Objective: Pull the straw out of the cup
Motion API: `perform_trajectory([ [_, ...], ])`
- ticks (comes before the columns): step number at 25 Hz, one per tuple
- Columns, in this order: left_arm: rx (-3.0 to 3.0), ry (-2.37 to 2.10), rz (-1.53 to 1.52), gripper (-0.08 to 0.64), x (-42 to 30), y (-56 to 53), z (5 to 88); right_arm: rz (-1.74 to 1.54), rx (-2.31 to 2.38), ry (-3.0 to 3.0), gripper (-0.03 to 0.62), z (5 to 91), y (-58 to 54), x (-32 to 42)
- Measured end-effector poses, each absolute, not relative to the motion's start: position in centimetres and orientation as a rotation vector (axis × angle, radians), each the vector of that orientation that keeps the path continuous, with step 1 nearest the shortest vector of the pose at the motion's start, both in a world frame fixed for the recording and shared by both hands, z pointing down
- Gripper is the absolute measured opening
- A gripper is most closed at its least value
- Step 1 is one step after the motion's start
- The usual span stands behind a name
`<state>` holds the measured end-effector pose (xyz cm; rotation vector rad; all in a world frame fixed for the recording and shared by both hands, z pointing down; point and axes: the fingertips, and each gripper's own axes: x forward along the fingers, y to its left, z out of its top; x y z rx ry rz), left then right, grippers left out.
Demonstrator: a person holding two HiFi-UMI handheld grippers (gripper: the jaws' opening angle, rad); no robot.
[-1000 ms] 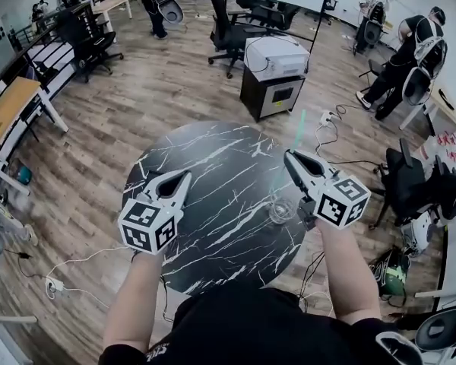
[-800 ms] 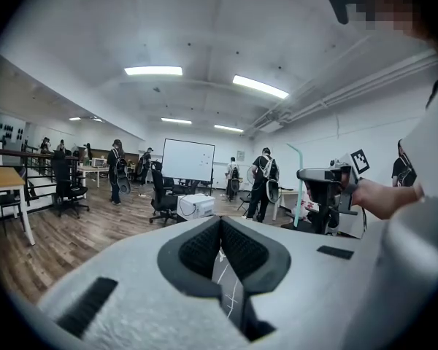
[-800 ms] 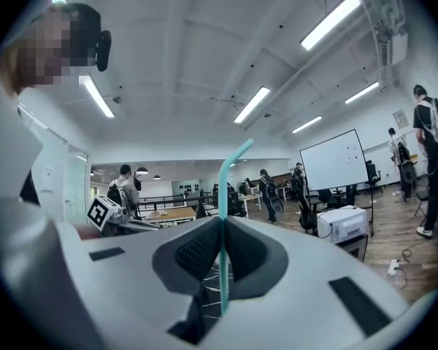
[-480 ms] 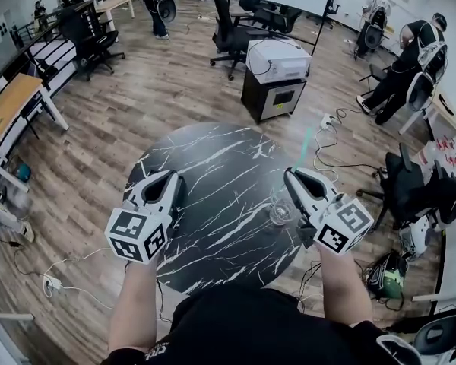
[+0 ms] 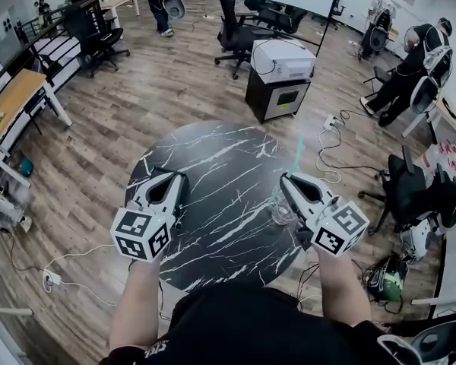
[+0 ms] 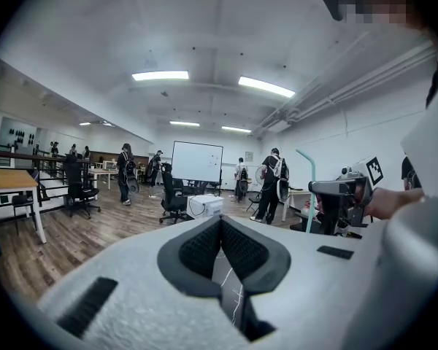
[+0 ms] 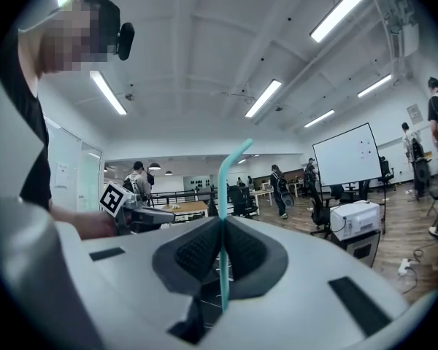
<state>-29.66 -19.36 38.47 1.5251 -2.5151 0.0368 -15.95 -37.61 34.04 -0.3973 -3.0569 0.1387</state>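
Note:
A teal straw (image 5: 299, 149) stands upright, pinched between the pads of my right gripper (image 5: 284, 178), which is shut on it. In the right gripper view the straw (image 7: 222, 224) runs up through the gripper (image 7: 222, 222) to a bent top, and its lower end hangs just below the jaws with no cup around it. A clear cup (image 5: 280, 212) sits on the black marble table (image 5: 213, 166), partly under that gripper. My left gripper (image 5: 180, 176) hovers over the table's left side, shut and empty. In the left gripper view the left gripper (image 6: 220, 219) faces the straw (image 6: 310, 188).
A white printer (image 5: 281, 58) sits on a black cabinet beyond the round table. Office chairs (image 5: 238, 29) and several people stand further back. Cables and a power strip (image 5: 328, 120) lie on the wooden floor to the right. A black chair (image 5: 410, 181) is at the right.
My right gripper, still holding the straw, has drifted a little lower and left in the head view. The left gripper has shifted slightly.

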Motion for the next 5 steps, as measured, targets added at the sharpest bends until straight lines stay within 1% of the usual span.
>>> perform_trajectory([
  [5, 1.529, -2.513, 0.039, 0.011, -29.6, -19.22, 38.2, 0.139, -0.397, -3.063, 0.02, 33.53, -37.6, -15.96],
])
